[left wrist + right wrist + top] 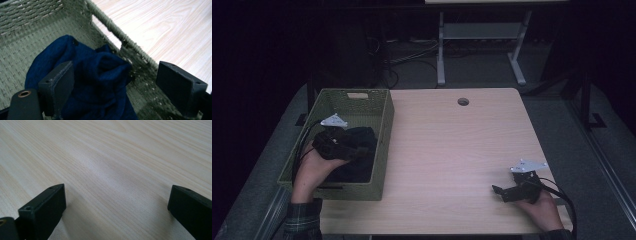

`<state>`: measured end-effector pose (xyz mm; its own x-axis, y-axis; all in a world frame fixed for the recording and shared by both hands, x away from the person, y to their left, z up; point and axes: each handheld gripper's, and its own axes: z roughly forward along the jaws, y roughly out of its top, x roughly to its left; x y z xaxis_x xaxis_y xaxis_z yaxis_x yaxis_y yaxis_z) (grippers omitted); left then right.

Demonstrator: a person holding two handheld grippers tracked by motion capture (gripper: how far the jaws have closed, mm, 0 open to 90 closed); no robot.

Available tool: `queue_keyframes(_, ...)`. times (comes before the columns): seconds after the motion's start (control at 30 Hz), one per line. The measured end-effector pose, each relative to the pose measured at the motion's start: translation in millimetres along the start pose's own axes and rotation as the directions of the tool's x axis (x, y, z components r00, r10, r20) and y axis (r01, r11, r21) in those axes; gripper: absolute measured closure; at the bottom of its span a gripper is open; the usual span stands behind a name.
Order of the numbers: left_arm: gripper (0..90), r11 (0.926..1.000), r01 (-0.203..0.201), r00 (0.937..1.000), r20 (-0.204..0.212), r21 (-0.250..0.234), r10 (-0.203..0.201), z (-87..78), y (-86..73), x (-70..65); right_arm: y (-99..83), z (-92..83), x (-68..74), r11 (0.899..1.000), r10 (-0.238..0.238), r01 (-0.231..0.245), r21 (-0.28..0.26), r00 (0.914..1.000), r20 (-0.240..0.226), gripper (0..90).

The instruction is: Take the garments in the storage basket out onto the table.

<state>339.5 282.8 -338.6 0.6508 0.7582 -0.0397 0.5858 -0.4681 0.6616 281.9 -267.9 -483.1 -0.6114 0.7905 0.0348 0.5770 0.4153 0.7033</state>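
The left gripper (pixel 113 82) hangs inside the green woven basket (pixel 384 120) at the table's (pixel 452 145) left edge, jaws spread wide, gripping nothing. The dark blue cloth (pixel 100 77) lies bunched between them on the basket floor, against one jaw. The right gripper (pixel 507 192) rests near the table's front right corner, jaws wide, empty.

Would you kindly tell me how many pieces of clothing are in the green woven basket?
1: a dark blue garment bunched on the floor of the basket; more could lie hidden beneath.

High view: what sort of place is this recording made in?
Probably a lab or workshop set up for recording: a plain wooden desk with a cable hole, loose cables on the floor, a dark surround, another desk frame behind.
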Motion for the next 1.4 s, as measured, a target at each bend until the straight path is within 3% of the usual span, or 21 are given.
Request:
queue_keyframes(0.37, 14.6, 0.9984, 0.013, 0.9998, -0.016, 0.056, -0.012, 4.3, -16.5, 8.6, 0.0, 0.0, -0.1, 1.0, -0.002, 0.002, 0.001, 1.0, 0.001, 1.3)
queue_keyframes(0.7, 14.6, 0.9915, 0.013, 0.9999, -0.011, 0.129, -0.012, 15.8, -25.9, 13.6, 0.0, 0.0, -0.1, 1.0, -0.002, 0.002, 0.001, 1.0, 0.0, 1.3)
queue_keyframes(0.93, 14.6, 0.9881, -0.007, 1.0, -0.002, 0.154, 0.008, 17.6, -24.6, 13.1, 0.0, 0.0, -0.1, 1.0, -0.001, 0.001, 0.001, 1.0, 0.0, 1.3)
queue_keyframes(1.03, 14.7, 0.9873, -0.031, 0.9993, -0.016, 0.156, 0.034, 19.4, -22.6, 13.4, 0.0, 0.0, -0.1, 1.0, -0.002, 0.002, 0.001, 1.0, 0.001, 1.3)
queue_keyframes(1.4, 15.1, 0.9719, -0.112, 0.9934, -0.002, 0.207, 0.114, 31.3, -22.6, 15.3, 0.0, 0.0, 0.0, 1.0, -0.001, 0.001, 0.001, 1.0, 0.0, 1.3)
